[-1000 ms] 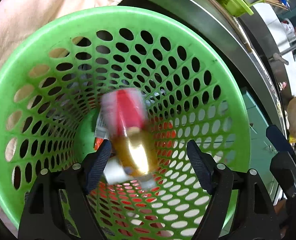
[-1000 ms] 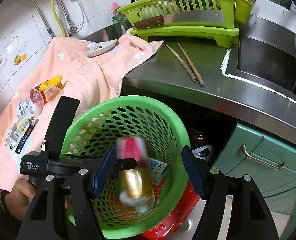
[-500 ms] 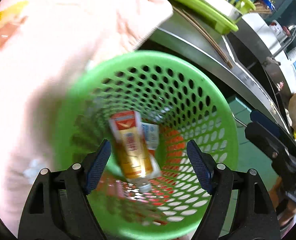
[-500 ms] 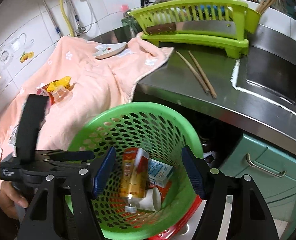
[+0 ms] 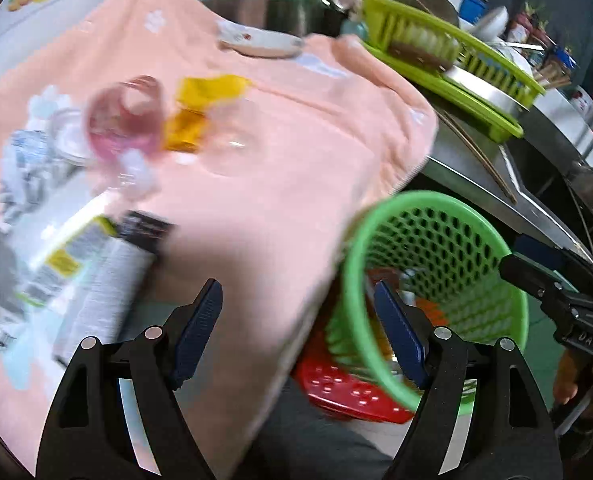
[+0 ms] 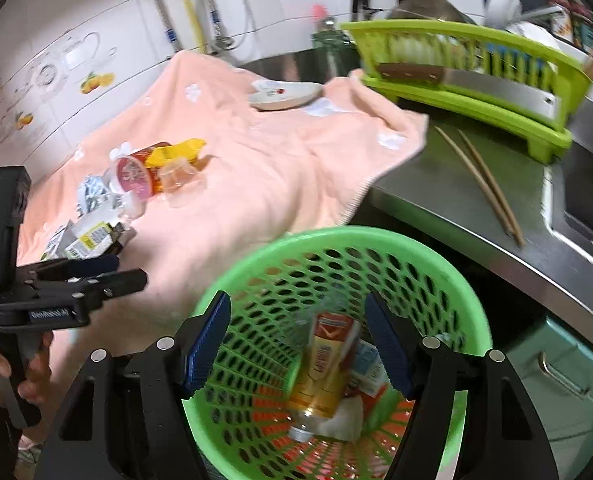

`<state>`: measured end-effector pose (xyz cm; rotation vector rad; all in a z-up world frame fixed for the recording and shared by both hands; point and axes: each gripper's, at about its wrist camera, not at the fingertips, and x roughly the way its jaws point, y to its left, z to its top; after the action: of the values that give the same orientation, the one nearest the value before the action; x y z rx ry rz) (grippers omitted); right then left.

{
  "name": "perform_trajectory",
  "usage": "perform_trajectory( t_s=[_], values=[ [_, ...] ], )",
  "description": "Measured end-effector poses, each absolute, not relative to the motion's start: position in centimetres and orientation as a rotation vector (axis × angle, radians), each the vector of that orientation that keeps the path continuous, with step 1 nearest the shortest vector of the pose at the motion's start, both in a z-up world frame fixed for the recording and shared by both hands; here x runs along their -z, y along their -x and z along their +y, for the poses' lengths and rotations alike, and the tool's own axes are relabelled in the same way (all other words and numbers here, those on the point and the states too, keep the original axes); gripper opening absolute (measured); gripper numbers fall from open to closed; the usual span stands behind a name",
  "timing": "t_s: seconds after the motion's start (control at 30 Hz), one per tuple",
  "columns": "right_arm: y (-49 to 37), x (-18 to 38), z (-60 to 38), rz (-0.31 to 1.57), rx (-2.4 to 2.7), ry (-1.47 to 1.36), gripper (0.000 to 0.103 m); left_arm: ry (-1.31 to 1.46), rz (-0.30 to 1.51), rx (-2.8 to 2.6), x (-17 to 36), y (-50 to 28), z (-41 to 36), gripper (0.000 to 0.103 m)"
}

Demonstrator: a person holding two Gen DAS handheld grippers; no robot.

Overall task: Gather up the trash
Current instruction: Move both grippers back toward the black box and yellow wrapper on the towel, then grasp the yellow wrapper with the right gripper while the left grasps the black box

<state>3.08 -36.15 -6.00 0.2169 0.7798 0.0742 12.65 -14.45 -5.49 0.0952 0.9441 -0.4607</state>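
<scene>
Kitchen counter ahead of me, steel worktop [image 6: 448, 216] with a peach towel [image 6: 264, 168] draped over its near end and a lime dish rack [image 6: 468, 80] at the back. Below the counter edge sits the green basket [image 6: 472, 300], and I can already see part of the job done: a red-and-gold bottle [image 6: 324, 368] lies nose-down inside it, on top of a small carton and some white paper.

Plenty is left, though. On the towel I count a pink-lidded cup [image 6: 132, 178], a yellow wrapper [image 6: 176, 154], a clear plastic cup [image 6: 178, 176], crumpled foil, and a flattened box [image 6: 84, 236] near the towel's near edge. The left view is smeared, so I may be missing small bits.

My left gripper [image 5: 296, 328] hangs over the towel's front edge, fingers spread wide with nothing between them, pointing toward that flattened box. My right gripper [image 6: 298, 344] hovers over the basket mouth, also wide apart and carrying nothing.

I'd call it roughly a third done: a few pieces binned, five or so on the towel. The chopsticks [image 6: 480, 184] and saucer [image 6: 284, 94] look like kitchenware, not trash.
</scene>
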Motion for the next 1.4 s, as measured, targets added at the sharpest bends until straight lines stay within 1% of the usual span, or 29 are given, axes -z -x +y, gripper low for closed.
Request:
perform_trajectory(
  t_s=[0.27, 0.43, 0.7, 0.87, 1.1, 1.23, 1.4],
  values=[
    [-6.9, 4.9, -32.6, 0.774, -0.17, -0.182, 0.067, -0.064, 0.946, 0.345, 5.1, -14.7, -8.2, 0.077],
    [-9.9, 3.9, -30.0, 0.764, -0.239, -0.141, 0.067, -0.064, 0.964, 0.318, 5.9, -15.3, -6.5, 0.077],
    [-15.3, 2.5, -26.4, 0.758, -0.314, -0.112, 0.067, -0.049, 0.987, 0.321, 6.9, -16.1, -5.8, 0.077],
    [-19.6, 2.0, -25.5, 0.79, -0.349, -0.177, 0.067, -0.043, 0.991, 0.33, 7.1, -16.6, -5.4, 0.077],
    [-26.7, 2.7, -25.1, 0.884, -0.365, -0.321, 0.066, -0.06, 1.001, 0.354, 7.5, -17.1, -5.5, 0.077],
    [-30.1, 3.8, -25.2, 0.929, -0.346, -0.391, 0.064, -0.061, 1.012, 0.36, 7.7, -17.7, -5.4, 0.077],
    [-33.1, 5.8, -26.2, 0.988, -0.318, -0.506, 0.058, -0.058, 1.021, 0.374, 7.9, -18.4, -5.2, 0.076]
  ],
)
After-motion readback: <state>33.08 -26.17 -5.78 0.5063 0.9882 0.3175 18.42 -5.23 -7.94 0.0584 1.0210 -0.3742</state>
